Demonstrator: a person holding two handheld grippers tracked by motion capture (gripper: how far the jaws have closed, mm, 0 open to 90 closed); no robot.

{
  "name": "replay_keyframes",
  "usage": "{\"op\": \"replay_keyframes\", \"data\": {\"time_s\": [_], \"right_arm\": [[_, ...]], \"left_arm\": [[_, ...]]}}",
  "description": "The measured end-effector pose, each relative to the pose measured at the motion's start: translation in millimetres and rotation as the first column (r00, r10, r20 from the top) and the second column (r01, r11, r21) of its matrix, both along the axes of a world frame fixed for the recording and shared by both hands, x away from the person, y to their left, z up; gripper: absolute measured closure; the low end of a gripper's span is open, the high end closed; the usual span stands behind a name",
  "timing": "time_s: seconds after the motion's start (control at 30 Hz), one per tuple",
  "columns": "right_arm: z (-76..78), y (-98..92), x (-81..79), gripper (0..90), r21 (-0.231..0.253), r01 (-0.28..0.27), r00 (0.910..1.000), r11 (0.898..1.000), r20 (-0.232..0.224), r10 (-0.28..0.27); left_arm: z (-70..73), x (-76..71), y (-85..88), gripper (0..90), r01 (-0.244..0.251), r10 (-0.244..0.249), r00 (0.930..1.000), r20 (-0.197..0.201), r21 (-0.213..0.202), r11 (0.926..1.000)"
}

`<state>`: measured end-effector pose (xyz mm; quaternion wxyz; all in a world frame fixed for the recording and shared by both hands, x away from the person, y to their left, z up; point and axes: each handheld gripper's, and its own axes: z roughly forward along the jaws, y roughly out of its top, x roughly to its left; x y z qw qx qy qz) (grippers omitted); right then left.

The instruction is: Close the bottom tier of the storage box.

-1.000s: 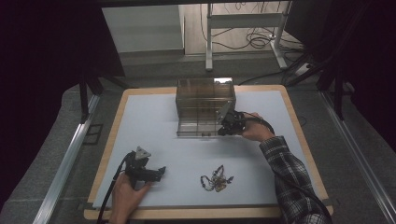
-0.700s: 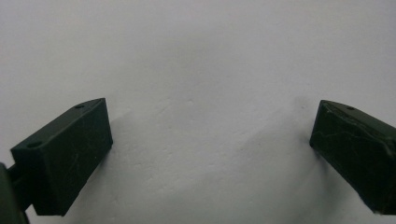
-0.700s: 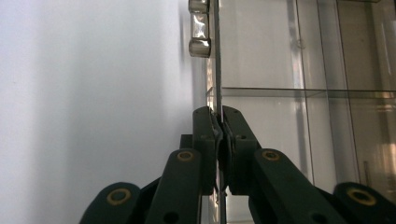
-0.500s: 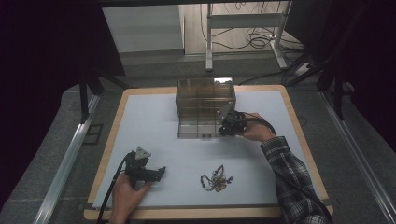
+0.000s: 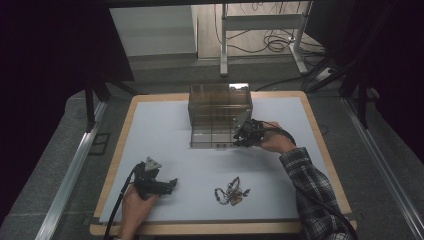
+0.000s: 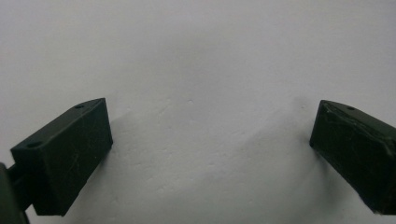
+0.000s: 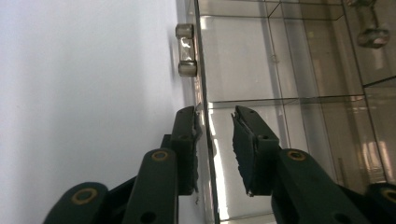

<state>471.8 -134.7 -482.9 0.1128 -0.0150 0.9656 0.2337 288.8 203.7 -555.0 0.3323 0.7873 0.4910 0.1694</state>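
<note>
A smoky clear drawer box [image 5: 220, 102] stands at the back middle of the white mat, its bottom drawer [image 5: 210, 139] pulled out toward me. My right gripper [image 5: 239, 136] is at the drawer's right front corner. In the right gripper view its jaws [image 7: 215, 116] straddle the drawer's clear front wall [image 7: 208, 158] and have just been opening; a gap shows beside the wall. A metal handle [image 7: 186, 50] sits farther along that wall. My left gripper [image 5: 172, 184] rests on the mat at the front left, open [image 6: 210, 144] with nothing between its jaws.
A tangle of jewellery [image 5: 231, 191] lies on the mat near the front edge, right of the left gripper. The wooden board's edge [image 5: 320, 135] frames the mat. A metal rail [image 5: 70, 170] runs along the left side, and table legs and cables stand behind.
</note>
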Motion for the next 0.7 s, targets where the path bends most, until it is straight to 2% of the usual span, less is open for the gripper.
{"op": "replay_keyframes", "data": {"time_s": [0.13, 0.43, 0.7], "right_arm": [[2.1, -0.4, -2.2, 65.9, 0.003, 0.009, 0.9999, 1.0, 0.01, -0.009], [6.6, -4.3, -8.1, 59.1, 0.035, 0.071, 0.9972, 0.997, 0.02, -0.071], [9.3, -8.3, -16.0, 52.8, 0.076, 0.137, 0.99, 0.988, 0.022, -0.139]], "left_arm": [[0.0, 0.0, 0.0, 0.0, 0.0, 0.0, 1.0, 0.0, 0.0, 1.0], [0.1, -0.1, 0.4, 0.0, 0.005, -0.005, 1.0, -0.001, 0.008, 1.0], [0.1, -0.3, 0.3, 0.0, 0.005, -0.005, 1.0, 0.0, 0.009, 0.9999]]}}
